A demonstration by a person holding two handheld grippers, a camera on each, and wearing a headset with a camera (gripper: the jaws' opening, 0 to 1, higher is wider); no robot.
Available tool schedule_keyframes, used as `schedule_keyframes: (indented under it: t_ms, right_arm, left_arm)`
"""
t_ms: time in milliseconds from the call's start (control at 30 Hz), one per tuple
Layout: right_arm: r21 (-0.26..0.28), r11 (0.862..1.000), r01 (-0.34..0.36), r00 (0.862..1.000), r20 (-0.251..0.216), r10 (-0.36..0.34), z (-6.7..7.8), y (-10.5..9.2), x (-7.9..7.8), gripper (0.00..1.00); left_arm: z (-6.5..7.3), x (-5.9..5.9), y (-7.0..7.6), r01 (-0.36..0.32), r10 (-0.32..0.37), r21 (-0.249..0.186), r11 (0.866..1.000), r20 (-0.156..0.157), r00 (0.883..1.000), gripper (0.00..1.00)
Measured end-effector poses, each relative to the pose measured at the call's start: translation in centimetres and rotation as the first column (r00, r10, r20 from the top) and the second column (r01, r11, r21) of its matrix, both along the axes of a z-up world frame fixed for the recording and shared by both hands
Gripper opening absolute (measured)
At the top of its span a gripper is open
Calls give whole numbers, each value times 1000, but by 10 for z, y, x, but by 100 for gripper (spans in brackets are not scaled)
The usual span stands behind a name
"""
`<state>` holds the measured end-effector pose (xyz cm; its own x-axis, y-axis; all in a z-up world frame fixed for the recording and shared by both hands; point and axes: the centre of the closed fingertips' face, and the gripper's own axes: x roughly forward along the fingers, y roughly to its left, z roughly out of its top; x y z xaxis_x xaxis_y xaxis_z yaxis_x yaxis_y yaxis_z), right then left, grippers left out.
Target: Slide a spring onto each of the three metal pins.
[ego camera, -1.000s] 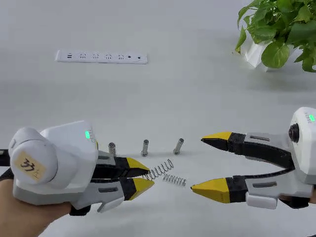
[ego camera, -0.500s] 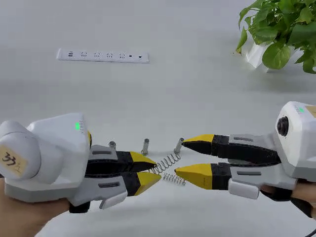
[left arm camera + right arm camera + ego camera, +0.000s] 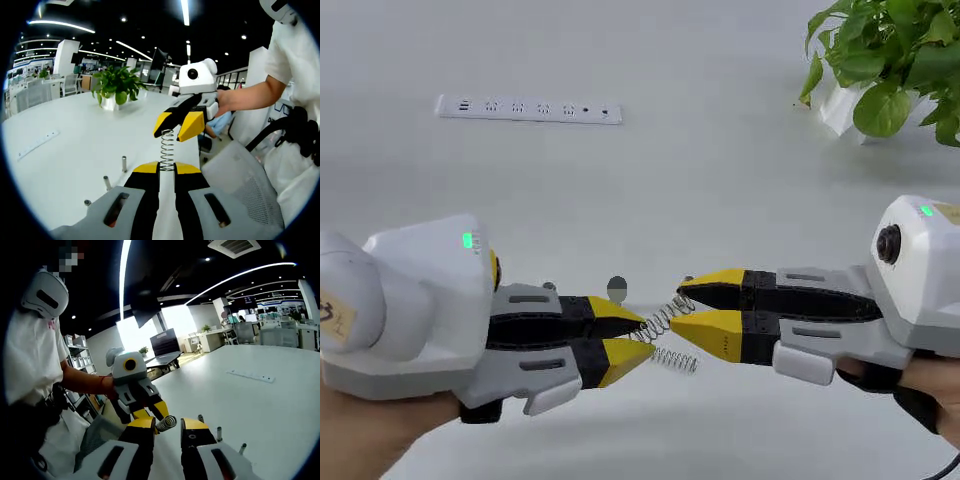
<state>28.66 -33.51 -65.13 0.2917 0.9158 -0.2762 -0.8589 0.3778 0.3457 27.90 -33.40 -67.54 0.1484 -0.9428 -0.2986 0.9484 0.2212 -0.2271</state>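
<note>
Pinching one end of a spring in left hand-held gripper, jaws together on the coil, held clear of the bench. Sticking straight out ahead of the left tips, free end pointed at right hand-held gripper, tip to tip opposite. Straddling that free end with the right jaws, narrowed close around it. Cannot tell whether actually gripping or just beside the coil: small gap on one side in right gripper view.

Looks like a handover or regrip, probably to take the spring by the other end and aim the open bore at a pin. Held in the air likely for a clean bite on such a thin coil, hard to get flat on the bench.

Three pins upright in a row on the bench, below and just beyond the meeting tips. Too small to tell whether any wears a spring. Second spring lying flat on the bench right under the tips, untouched.

Judging at least two springs left to thread, given two loose ones. Risk: squashing or flinging the coil with both sides clamping and pulling. Needs a light squeeze, and release on the left only once held on the right.
</note>
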Motion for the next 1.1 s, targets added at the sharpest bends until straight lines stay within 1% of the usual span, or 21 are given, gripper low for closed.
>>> schedule_keyframes:
  t_ms: [233,300,433,633,867,1067,1100]
  right_arm:
    - [0,1000,-11,1000,-1,11,1,2,0,9]
    - [3,1000,-11,1000,-8,11,1,2,0,8]
    - [7,1000,-17,1000,-8,18,2,4,-1,6]
    - [-2,1000,-31,1000,-5,31,4,6,-3,6]
    - [-26,998,-56,998,8,56,6,10,-5,6]
    - [-67,994,-84,996,24,85,5,13,-8,6]
    - [-80,993,-92,995,32,95,5,14,-9,6]
  left_arm:
    - [0,-1,-2,9,-9,-2,1000,-1,1000,6]
    - [0,-2,-3,11,-11,-3,1000,-2,1000,6]
    - [0,-2,-3,15,-15,-1,1000,-2,1000,6]
    - [-1,-4,-3,21,-21,0,1000,-5,1000,6]
    - [-1,-6,-3,28,-28,1,1000,-4,1000,6]
    - [-3,-8,-4,35,-35,6,999,-5,999,6]
    - [-4,-9,-4,37,-37,8,999,-3,999,6]
